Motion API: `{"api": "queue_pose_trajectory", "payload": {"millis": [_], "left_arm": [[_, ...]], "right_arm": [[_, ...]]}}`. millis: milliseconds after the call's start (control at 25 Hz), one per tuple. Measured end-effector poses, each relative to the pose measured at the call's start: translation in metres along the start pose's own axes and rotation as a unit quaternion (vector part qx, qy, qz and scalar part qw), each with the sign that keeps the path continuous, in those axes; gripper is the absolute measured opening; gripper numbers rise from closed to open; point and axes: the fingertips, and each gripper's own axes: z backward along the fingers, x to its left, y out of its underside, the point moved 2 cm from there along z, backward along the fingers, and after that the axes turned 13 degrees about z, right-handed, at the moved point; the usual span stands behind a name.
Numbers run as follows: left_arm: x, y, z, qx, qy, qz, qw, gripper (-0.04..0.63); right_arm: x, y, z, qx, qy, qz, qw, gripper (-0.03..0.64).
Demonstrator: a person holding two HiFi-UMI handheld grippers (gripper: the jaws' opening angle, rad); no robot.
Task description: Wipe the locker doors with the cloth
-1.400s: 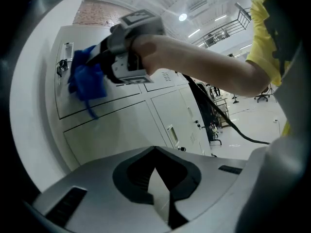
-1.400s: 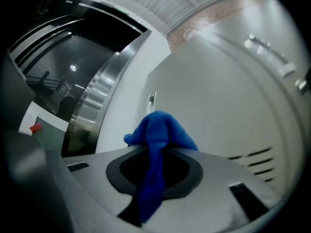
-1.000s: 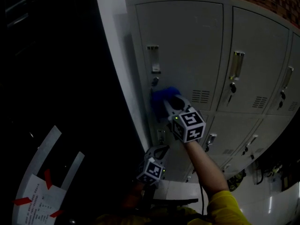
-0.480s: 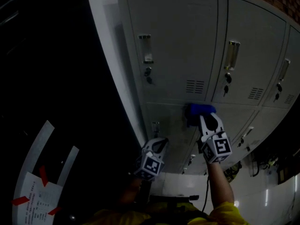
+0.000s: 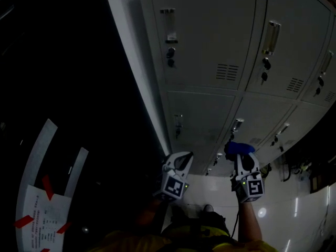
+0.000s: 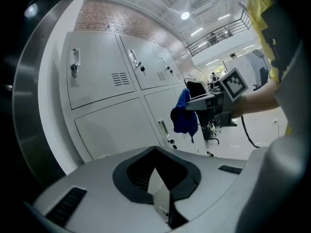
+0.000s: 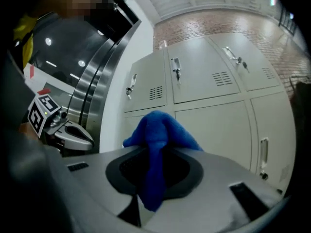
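Grey locker doors (image 5: 210, 35) fill the top of the head view, with lower rows (image 5: 202, 114) beneath them. My right gripper (image 5: 240, 155) is shut on a blue cloth (image 5: 239, 148), held low in front of the bottom row of doors; I cannot tell whether it touches them. In the right gripper view the cloth (image 7: 158, 135) bulges out of the jaws and hangs down between them. My left gripper (image 5: 180, 159) hovers beside the lockers' left corner, shut with nothing in it. From the left gripper view (image 6: 155, 152) I see the cloth (image 6: 184, 113) and the right gripper (image 6: 214, 101).
A white pillar (image 5: 142, 72) borders the lockers on the left, with a dark curved wall (image 5: 68, 88) beyond it. White paper strips with red tape (image 5: 37, 214) lie at the lower left. Dark equipment (image 5: 294, 167) stands on the glossy floor to the right.
My right gripper has carried the cloth down from the upper left door to the bottom row. The head view has tilted down; the left gripper has barely moved.
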Motion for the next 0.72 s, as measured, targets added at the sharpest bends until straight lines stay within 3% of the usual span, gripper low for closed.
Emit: {"api": "queue_pose_trajectory", "payload": {"millis": [280,480,720], "left_arm": [[-0.069,-0.005,0.028,0.009,-0.034,0.003,0.9994,0.002],[-0.152,-0.013,0.031,0.019,-0.064,0.009,0.9977,0.002],[-0.247,-0.022,0.043,0.028,-0.086,0.044,0.9950,0.003]], "right_arm": [[0.022,0.006,0.069,-0.001,-0.067,-0.027,0.997,0.071],[-0.008,0.001,0.145,-0.013,-0.105,-0.032,0.994,0.069],[-0.052,0.021,0.228,0.005,-0.117,-0.047,0.992,0.069]]}}
